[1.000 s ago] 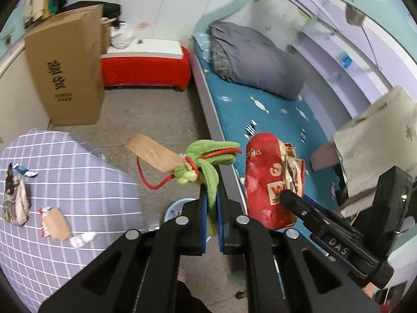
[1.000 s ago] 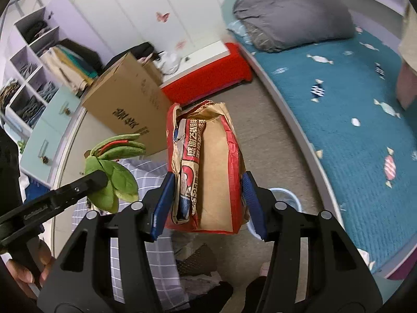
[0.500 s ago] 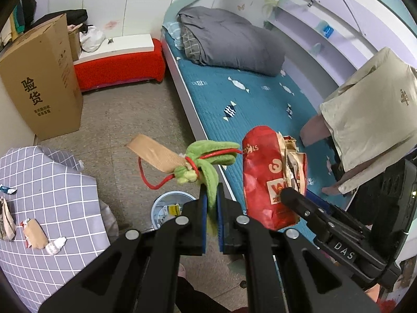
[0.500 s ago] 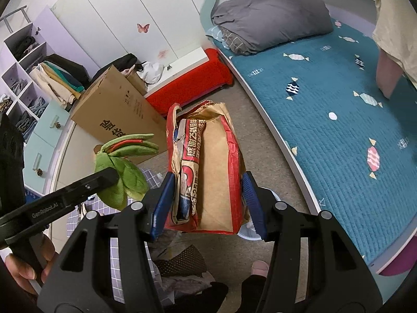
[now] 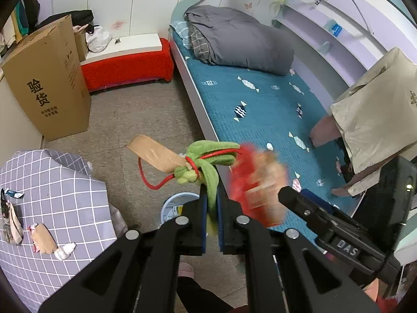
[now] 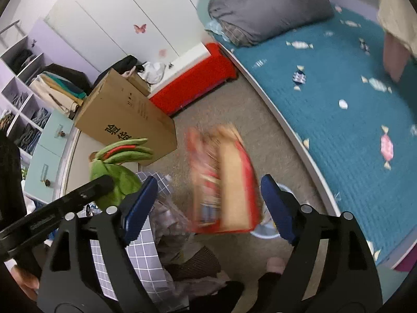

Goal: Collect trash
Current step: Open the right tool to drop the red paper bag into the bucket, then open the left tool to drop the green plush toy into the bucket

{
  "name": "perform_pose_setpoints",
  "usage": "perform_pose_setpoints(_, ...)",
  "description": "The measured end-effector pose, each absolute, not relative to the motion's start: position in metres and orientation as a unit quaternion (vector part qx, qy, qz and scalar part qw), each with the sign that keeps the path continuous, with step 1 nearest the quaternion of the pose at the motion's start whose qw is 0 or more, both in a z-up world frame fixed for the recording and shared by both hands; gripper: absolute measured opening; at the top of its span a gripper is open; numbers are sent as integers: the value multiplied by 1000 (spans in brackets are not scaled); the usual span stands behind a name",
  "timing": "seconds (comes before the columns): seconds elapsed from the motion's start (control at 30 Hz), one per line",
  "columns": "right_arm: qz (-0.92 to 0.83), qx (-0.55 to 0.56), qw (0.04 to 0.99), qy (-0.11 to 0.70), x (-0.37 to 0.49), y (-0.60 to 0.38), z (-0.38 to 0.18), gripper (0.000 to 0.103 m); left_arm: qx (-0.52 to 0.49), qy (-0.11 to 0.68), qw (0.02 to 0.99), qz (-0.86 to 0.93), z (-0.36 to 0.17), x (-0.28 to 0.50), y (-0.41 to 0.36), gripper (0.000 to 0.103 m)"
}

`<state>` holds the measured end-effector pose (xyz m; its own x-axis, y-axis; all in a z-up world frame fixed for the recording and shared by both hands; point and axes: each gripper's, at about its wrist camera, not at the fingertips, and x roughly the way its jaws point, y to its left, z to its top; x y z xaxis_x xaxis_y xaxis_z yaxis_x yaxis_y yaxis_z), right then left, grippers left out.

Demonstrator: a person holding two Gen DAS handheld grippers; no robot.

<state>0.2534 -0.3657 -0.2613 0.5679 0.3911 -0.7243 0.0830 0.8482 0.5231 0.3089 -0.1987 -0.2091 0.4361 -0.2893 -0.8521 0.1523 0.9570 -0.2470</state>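
My left gripper (image 5: 212, 200) is shut on a green leafy bundle (image 5: 206, 156) tied with a red cord and a tan tag (image 5: 153, 154). The same bundle (image 6: 117, 161) shows at the left of the right wrist view. My right gripper (image 6: 207, 181) has its jaws opening wide. A red and tan snack bag (image 6: 224, 182) is blurred between them, clear of both blue pads, and drops free. From the left wrist view the bag (image 5: 256, 182) is a red smear beside the bundle. A pale blue bin (image 5: 172, 203) stands on the floor below; its rim (image 6: 258, 233) peeks out under the bag.
A table under a grey checked cloth (image 5: 52, 182) carries several wrappers (image 5: 43, 240). A tall cardboard box (image 5: 49, 86) and a red bench (image 5: 127, 67) stand behind. The teal bed (image 5: 260, 109) runs along the right. A person's foot (image 5: 185, 271) is beside the bin.
The right jaws have spread apart and let go of the red bag, which now blurs as it falls. The left gripper keeps its hold on the green bundle.
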Motion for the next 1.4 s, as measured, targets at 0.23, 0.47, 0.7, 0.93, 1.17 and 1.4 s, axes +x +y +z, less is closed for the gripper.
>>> perform_pose_setpoints(0.23,82,246,853,452,252,-363,-257,80,-59,519,842,-138,-212,312,-202,7)
perform_pose_setpoints(0.47,70,237,865,436,243,-368,-248,80,-48,522,838,-154,-217,312,-216,7)
perform_pose_setpoints(0.7,52,240,871,425,236,-380,-241,80,-41,528,832,-166,-222,314,-230,7)
perform_pose_setpoints(0.93,35,242,879,409,228,-394,-232,80,-31,530,829,-179,-222,317,-247,7)
perform_pose_setpoints(1.17,27,255,881,398,220,-407,-230,81,-38,535,820,-197,-222,322,-257,25)
perform_pose_setpoints(1.4,22,257,880,399,218,-411,-231,81,-36,545,817,-183,-229,324,-257,67)
